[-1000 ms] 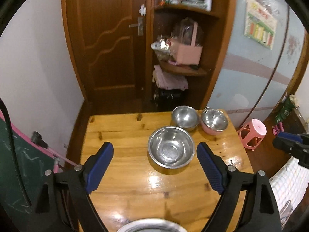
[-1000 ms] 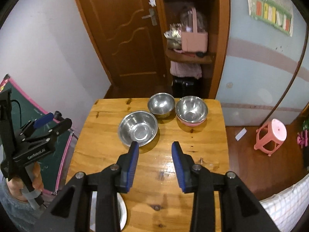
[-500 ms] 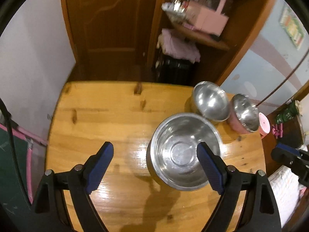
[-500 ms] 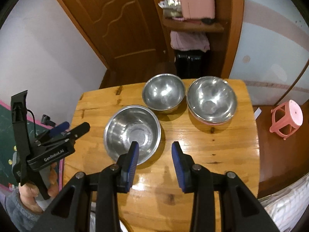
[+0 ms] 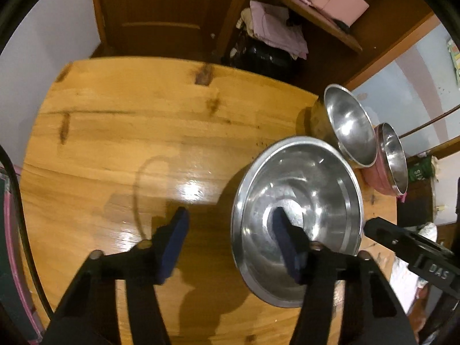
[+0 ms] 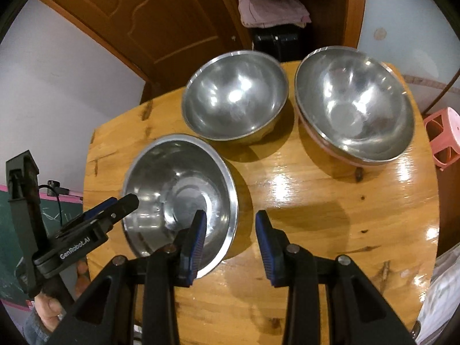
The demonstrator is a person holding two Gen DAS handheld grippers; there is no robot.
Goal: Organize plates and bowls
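A large steel bowl [image 5: 299, 218] [image 6: 178, 189] stands on the wooden table [image 5: 129, 115]. My left gripper [image 5: 230, 230] straddles the bowl's left rim, one finger inside and one outside. Its jaws are closing, with a gap still showing on both sides of the rim. My right gripper [image 6: 231, 235] straddles the opposite rim the same way, open and not touching it. The right wrist view shows the left gripper [image 6: 115, 210] at that far rim. Behind stand a smaller steel bowl [image 6: 235, 97] and a steel bowl nested in a pink one [image 6: 353, 103].
Past the table's far edge are a wooden door and a shelf with folded clothes [image 6: 273, 8]. A pink stool [image 6: 442, 141] stands on the floor to the right. A green chalkboard [image 6: 11, 230] leans at the left, beside a person's hand [image 6: 49, 307].
Both grippers have come down and forward onto the large bowl, from above the table to straddling its rims. The left jaws have narrowed; the right jaws look the same.
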